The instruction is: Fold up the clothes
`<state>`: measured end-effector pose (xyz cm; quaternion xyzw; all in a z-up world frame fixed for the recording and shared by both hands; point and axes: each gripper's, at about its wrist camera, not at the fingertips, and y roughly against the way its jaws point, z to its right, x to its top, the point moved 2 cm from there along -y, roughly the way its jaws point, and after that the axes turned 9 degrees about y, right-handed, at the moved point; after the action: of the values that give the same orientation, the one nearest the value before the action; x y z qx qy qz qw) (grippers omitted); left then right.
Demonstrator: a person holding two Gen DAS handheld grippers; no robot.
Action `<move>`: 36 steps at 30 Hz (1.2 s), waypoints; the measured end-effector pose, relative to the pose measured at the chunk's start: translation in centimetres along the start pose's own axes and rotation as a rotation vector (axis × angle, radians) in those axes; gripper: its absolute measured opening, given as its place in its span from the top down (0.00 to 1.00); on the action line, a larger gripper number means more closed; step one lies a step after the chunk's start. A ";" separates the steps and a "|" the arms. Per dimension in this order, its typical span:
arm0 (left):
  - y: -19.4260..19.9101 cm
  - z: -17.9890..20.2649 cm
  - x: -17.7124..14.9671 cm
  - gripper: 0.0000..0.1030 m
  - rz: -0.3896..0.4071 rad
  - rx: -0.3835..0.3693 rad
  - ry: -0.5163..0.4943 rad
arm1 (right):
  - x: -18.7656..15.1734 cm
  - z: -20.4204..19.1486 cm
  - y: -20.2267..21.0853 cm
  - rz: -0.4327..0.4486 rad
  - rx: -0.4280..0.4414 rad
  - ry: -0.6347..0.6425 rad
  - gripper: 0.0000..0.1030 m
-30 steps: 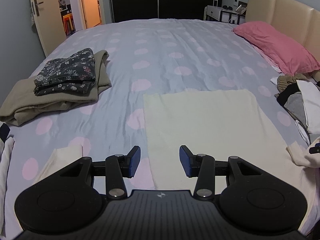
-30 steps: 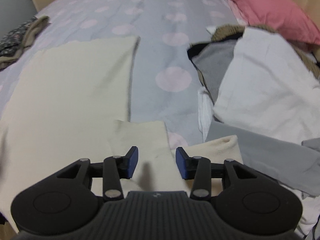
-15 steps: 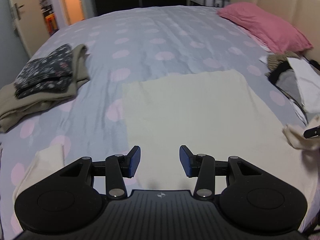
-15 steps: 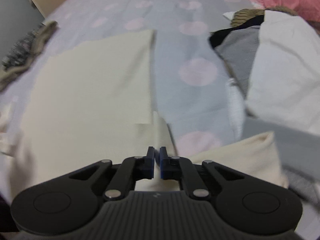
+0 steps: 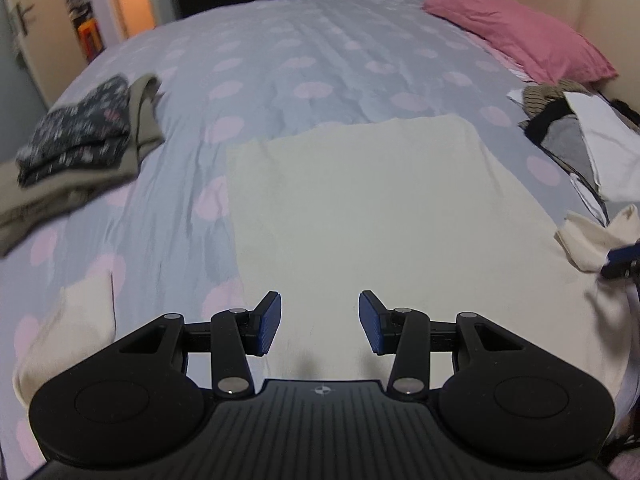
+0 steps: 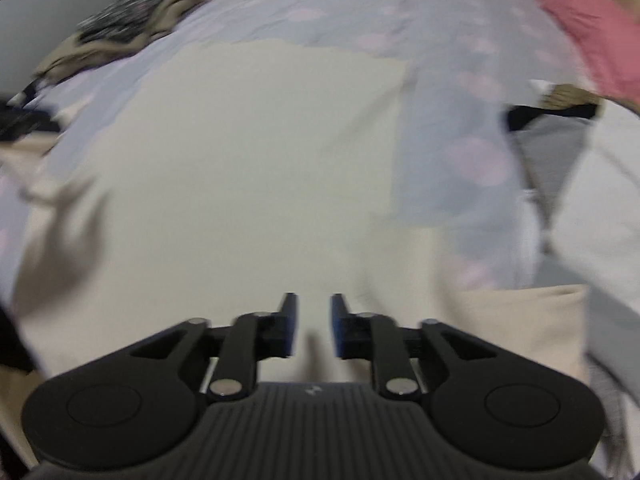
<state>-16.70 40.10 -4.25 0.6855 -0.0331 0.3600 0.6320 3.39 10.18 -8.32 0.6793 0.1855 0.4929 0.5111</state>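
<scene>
A cream garment [image 5: 360,208] lies spread flat on the spotted bed sheet [image 5: 280,60], with one sleeve [image 5: 76,320] stretched out at the left. My left gripper [image 5: 319,322] is open and empty, hovering over the garment's near part. In the left wrist view the right gripper's fingertips [image 5: 624,258] sit at the far right edge, against the bunched cream right sleeve [image 5: 588,236]. In the blurred right wrist view, my right gripper [image 6: 314,328] hangs over the cream garment [image 6: 260,152] with its jaws a small gap apart; no cloth shows between them.
A folded stack of floral and khaki clothes [image 5: 80,140] sits at the left of the bed. A pile of unfolded white, grey and black clothes [image 5: 580,140] lies at the right. A pink pillow [image 5: 520,36] rests by the headboard. An open door [image 5: 104,12] is beyond the bed.
My right gripper shut on the right sleeve, then swung left over the garment; its jaws now stand slightly apart. My left gripper moved forward over the garment and stayed open.
</scene>
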 end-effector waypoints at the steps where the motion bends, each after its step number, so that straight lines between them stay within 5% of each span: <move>1: -0.1 -0.1 -0.2 0.60 -0.010 -0.004 0.014 | 0.1 1.2 -0.2 0.006 -0.023 -0.024 0.68; 5: -0.7 0.0 -0.7 0.60 -0.034 0.005 -0.003 | 0.6 4.5 -1.1 0.030 -0.093 -0.078 0.64; 7: -1.0 0.3 -0.7 0.60 -0.034 0.019 -0.030 | 0.9 5.6 -1.9 0.043 -0.122 -0.092 0.53; 10: -1.1 0.7 -0.6 0.60 -0.033 0.009 -0.039 | 0.9 6.5 -3.1 0.027 -0.091 -0.148 0.56; 11: -1.2 0.9 -0.6 0.60 -0.033 0.005 -0.042 | 1.0 6.8 -3.5 0.021 -0.080 -0.168 0.58; 15: -1.1 1.4 -0.8 0.60 -0.035 -0.009 -0.052 | 0.8 6.4 -3.7 0.001 -0.014 -0.182 0.95; 16: -1.1 1.4 -0.9 0.60 -0.035 -0.014 -0.053 | 0.7 6.3 -3.4 0.006 0.001 -0.189 0.96; 27: 0.0 3.1 -2.8 0.60 -0.065 -0.198 0.036 | 0.0 -1.6 1.5 0.102 0.211 -0.098 0.97; 36: -0.9 6.8 -5.8 0.60 -0.107 -0.267 0.016 | -2.5 -6.8 -0.9 -0.047 0.359 0.020 0.97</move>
<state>-17.40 31.82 -7.71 0.5933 -0.0392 0.3236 0.7360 -3.37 12.18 -10.41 0.7501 0.2913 0.4467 0.3911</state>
